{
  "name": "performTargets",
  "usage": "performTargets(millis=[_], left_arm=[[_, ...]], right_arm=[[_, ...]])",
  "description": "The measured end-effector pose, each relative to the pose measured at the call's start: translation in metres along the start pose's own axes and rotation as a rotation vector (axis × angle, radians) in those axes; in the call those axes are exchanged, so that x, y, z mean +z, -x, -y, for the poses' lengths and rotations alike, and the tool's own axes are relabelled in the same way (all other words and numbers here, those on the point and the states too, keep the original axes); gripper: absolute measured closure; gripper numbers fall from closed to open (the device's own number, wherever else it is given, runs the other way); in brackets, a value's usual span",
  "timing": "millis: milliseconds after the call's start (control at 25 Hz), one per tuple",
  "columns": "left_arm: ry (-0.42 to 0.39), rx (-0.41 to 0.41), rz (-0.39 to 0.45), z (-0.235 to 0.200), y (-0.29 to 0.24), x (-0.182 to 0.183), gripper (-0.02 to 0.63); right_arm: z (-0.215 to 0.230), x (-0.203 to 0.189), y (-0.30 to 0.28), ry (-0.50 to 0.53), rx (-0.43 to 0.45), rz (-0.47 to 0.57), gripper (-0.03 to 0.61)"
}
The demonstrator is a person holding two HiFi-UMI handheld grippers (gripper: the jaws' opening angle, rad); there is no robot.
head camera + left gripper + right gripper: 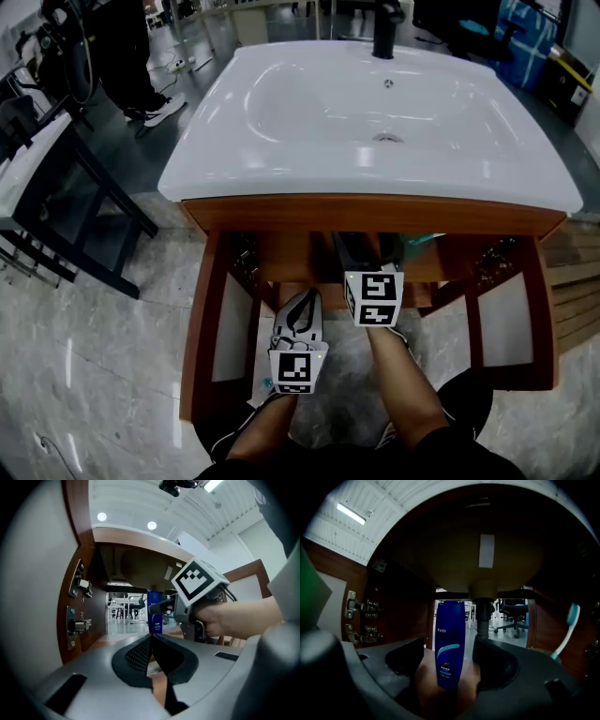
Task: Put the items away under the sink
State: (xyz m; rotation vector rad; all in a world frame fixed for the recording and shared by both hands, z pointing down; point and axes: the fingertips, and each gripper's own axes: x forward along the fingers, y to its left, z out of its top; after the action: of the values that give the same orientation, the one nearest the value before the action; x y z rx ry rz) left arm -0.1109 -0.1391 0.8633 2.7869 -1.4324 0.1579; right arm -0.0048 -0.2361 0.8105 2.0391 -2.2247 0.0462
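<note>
A tall blue bottle stands upright on the wooden cabinet floor under the white sink. My right gripper reaches into the cabinet; its jaws stand open on either side of the bottle, with a gap showing on each side. The left gripper view shows the same bottle just ahead of the right gripper. My left gripper hangs lower, in front of the open cabinet, its jaws shut with nothing between them. A teal and white toothbrush leans at the cabinet's right side.
Both cabinet doors stand open, the left door and the right door. The drain pipe hangs just behind the bottle. Hinges stick out on the left wall. A black table stands left of the vanity.
</note>
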Motion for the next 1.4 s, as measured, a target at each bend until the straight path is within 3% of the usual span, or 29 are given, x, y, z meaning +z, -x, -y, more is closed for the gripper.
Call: performTargets(millis=[160,360,440,480,760,880,1080,1240,1400], left_arm=[[0.031,-0.017,0.018,0.003,-0.003,0.003,0.594],[0.055,-0.031,0.057,0.010,-0.002,0.021,0.592],[0.051,-0.034,0.071,0.011,0.000,0.026,0.592],[0.049,-0.034,0.073,0.011,0.000,0.028,0.592],[0.063,-0.055,0.065,0.022,0.005,0.032,0.592],[0.053,-0.078,0.063,0.028,0.005,0.041,0.592],[0.061,-0.166,0.061,0.052,0.024,0.109,0.592],[0.068,-0.184,0.030,0.061,0.041,0.188,0.592],[0.078,-0.190,0.002,0.060,0.058,0.288,0.592]], right_arm=[[-0.002,0.013,0.039,0.028,0.039,0.017,0.244],[0.006,0.017,0.091,0.073,0.018,0.039,0.420],[0.011,0.013,0.105,0.072,-0.002,0.043,0.542],[0.013,0.011,0.110,0.071,-0.006,0.040,0.557],[0.023,-0.013,0.135,0.052,-0.008,0.022,0.558],[0.026,-0.003,0.133,0.047,0.001,0.022,0.558],[0.020,0.052,0.151,0.020,0.022,-0.023,0.559],[0.019,0.112,0.177,-0.006,0.050,-0.065,0.560],[0.027,0.201,0.203,-0.004,0.057,-0.090,0.558]])
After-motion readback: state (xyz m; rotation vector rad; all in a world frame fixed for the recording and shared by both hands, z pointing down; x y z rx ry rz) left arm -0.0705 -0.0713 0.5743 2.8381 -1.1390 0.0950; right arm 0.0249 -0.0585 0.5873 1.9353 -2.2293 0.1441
